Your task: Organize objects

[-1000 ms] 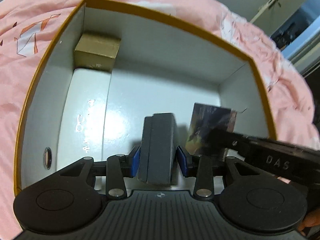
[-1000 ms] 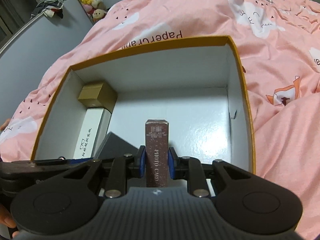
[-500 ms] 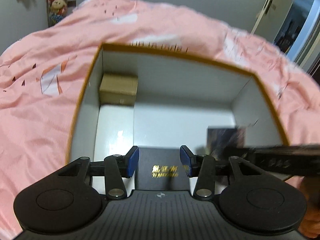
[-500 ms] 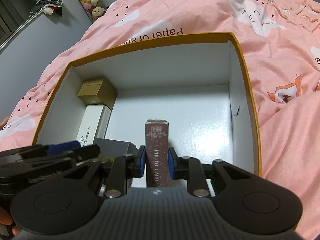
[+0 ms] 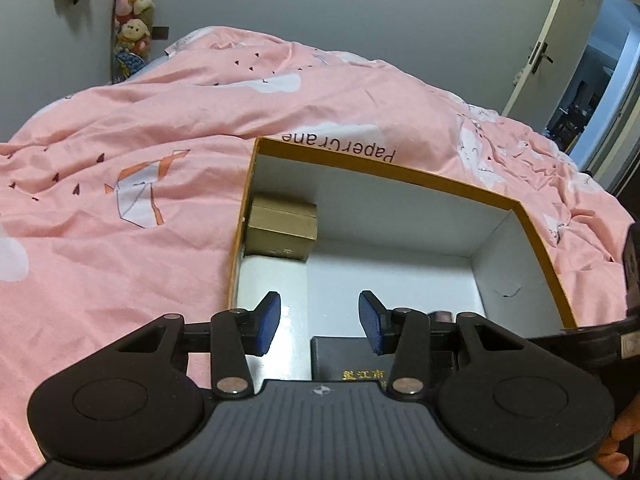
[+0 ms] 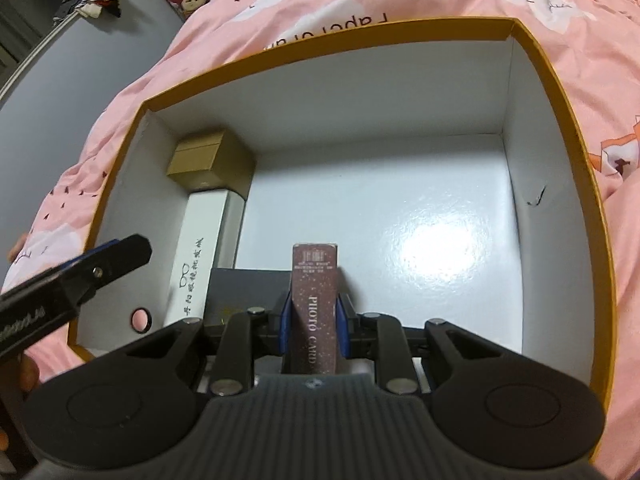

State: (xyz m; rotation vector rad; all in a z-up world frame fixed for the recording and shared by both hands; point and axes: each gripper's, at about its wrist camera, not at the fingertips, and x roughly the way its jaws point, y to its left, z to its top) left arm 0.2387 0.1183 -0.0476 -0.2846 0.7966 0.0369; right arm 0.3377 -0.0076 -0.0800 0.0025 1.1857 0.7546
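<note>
1. The left gripper (image 5: 319, 322) tilts down over the near end of the orange-rimmed box (image 5: 384, 170), its blue pads standing apart with nothing between them; the jaws have just been closing a little.
2. The right gripper (image 6: 311, 322) points steeply down into the box, jaws clamped on one maroon photo card box (image 6: 314, 304) — held upright, just above the white floor.
3. Four small boxes in all: one brown carton (image 6: 210, 164) at ten o'clock in the far corner, one white glasses box (image 6: 200, 256) lying along the wall at nine, one dark grey box (image 6: 244, 292) flat at seven beside it, and the held one.
4. One pink duvet (image 5: 120, 184) lies under the big box.
</note>
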